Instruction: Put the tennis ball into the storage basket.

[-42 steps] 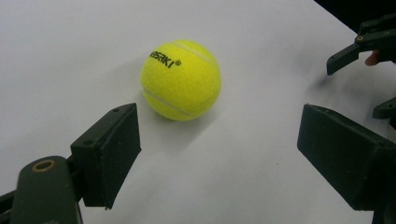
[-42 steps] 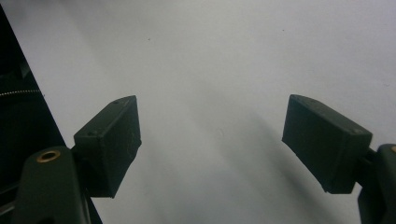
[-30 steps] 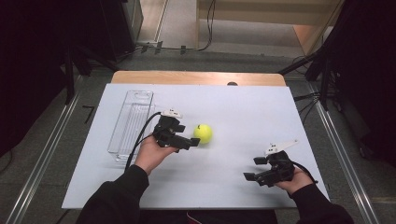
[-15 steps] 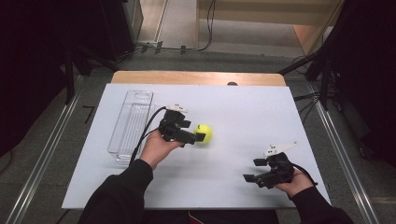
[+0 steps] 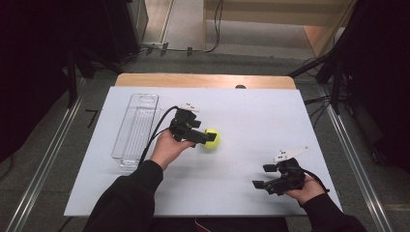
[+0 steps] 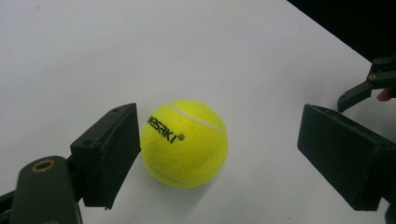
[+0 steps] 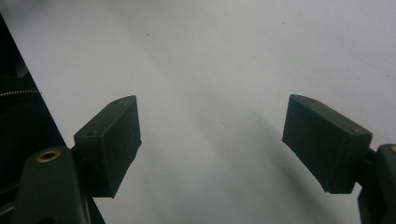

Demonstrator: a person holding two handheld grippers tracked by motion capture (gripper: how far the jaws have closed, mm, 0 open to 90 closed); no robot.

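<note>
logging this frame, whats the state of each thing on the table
ball: on the table, between the left gripper's jaws, beside one jaw, clear gap to the other, not gripped
left gripper: open, around the ball
right gripper: open, nothing between its jaws, low over bare table
clear tray: flat on the table, left of the ball, looks empty
</note>
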